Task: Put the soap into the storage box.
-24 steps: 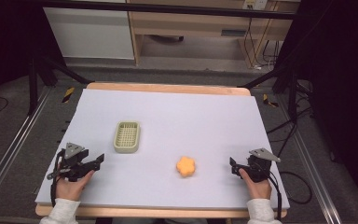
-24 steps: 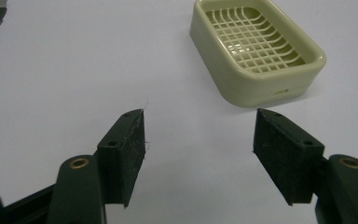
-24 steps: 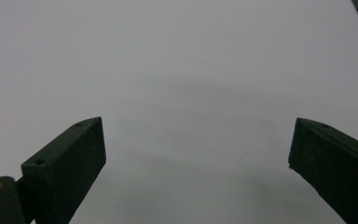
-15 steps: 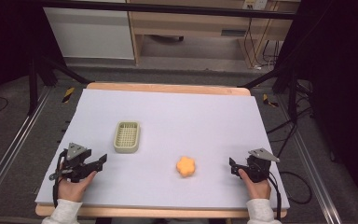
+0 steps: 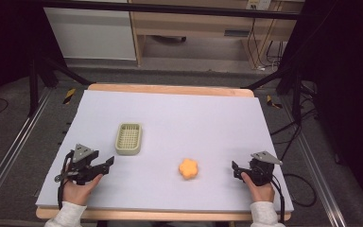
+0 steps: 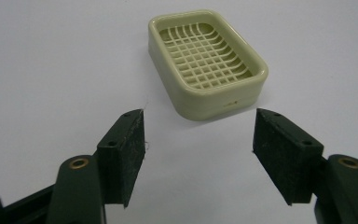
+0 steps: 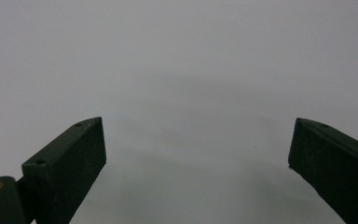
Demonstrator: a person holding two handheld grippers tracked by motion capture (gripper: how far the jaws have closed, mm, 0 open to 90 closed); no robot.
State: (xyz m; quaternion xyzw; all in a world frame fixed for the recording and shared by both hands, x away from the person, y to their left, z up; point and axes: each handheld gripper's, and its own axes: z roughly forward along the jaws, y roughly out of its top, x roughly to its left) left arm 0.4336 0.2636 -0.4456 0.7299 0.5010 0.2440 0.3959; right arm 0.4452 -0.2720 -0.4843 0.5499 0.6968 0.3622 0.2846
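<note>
The left gripper (image 5: 105, 163) sits near the front left corner of the table (image 5: 170, 113), held low in the person's left hand (image 5: 78, 189), its nose aimed toward the middle of the sheet. In the left gripper view (image 6: 198, 140) its two black jaws stand apart with nothing but bare white surface between them; the pads grip nothing.

Just ahead of it lies the soap dish (image 5: 128, 138), a small cream-coloured rounded rectangle with a raised rim and an open lattice floor. It rests flat on the white sheet, its long side running away from the person. In the left gripper view the dish (image 6: 207, 63) lies beyond the jaw tips and clear of them, its near corner pointing back toward the gap. No pad touches it.

The right gripper (image 5: 236, 169) rests near the front right, in the right hand (image 5: 259, 187); its jaws stand wide over empty sheet (image 7: 198, 154). An orange flower-shaped piece (image 5: 188, 168) lies between the two grippers, nearer the right one and well apart from the dish.

Compared with a moment ago, the left gripper has eased a little toward the person and its nose now points more at the dish's near end; dish, orange piece and right gripper lie where they did.
</note>
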